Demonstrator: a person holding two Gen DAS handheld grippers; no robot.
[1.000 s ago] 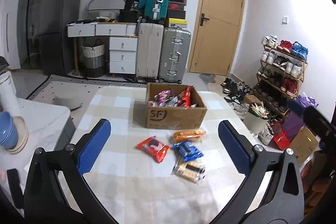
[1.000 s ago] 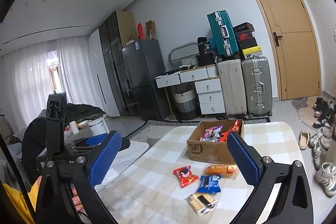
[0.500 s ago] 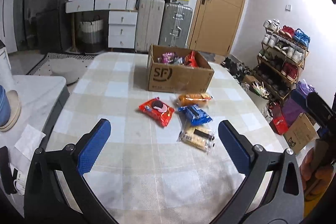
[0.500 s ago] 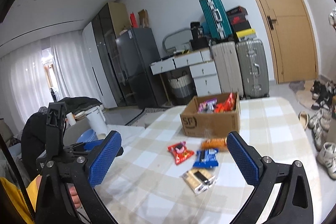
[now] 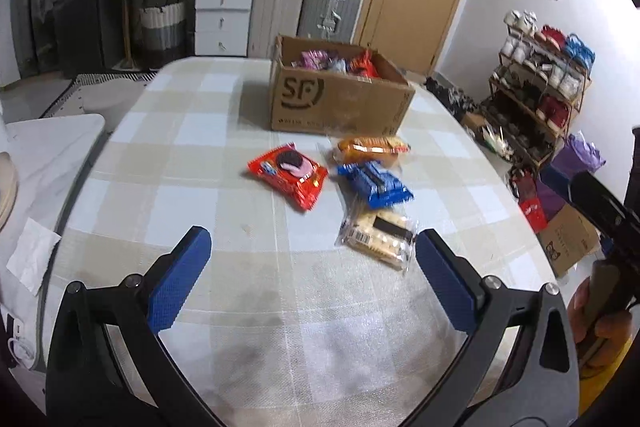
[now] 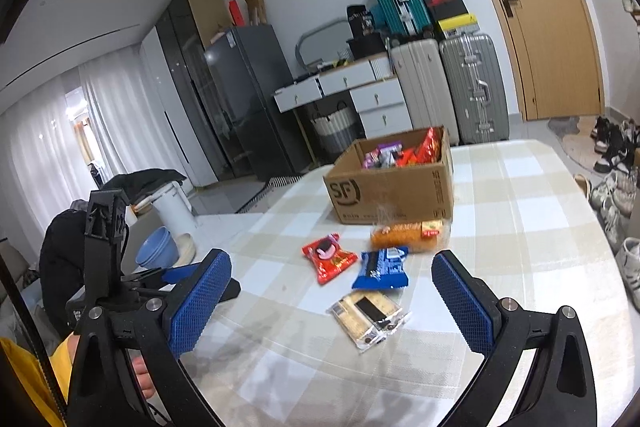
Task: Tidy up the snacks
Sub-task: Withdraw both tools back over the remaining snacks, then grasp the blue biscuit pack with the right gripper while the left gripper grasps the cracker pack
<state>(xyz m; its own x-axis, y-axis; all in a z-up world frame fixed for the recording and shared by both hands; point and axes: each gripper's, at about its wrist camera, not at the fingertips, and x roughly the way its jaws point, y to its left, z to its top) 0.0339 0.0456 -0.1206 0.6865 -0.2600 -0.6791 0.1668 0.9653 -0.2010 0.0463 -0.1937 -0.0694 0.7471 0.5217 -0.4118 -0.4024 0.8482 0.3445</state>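
On your left side, the left gripper (image 5: 312,267) hangs above the near part of the checked table (image 5: 168,155) with its jaws wide apart and nothing between them, which reads as a ready stance for a first pick. Ahead of it the red packet (image 5: 289,175) lies flat and apart from the others, so it looks like the easiest to take from above. Moving right, the orange packet (image 5: 374,148) sits just in front of the cardboard box (image 5: 340,103), the blue packet (image 5: 376,183) touches or overlaps it on the near side, and the clear biscuit packet (image 5: 378,241) lies nearest you, its top edge tucked against the blue one; that crowding probably calls for working from the outside in. The box stands open with several snacks already inside, presumably the place for the rest. Your right gripper (image 6: 332,291) also hovers empty, jaws spread, aimed over the same cluster. The box's contents are blurred and half hidden by its wall, and motion blur smears the packet labels.
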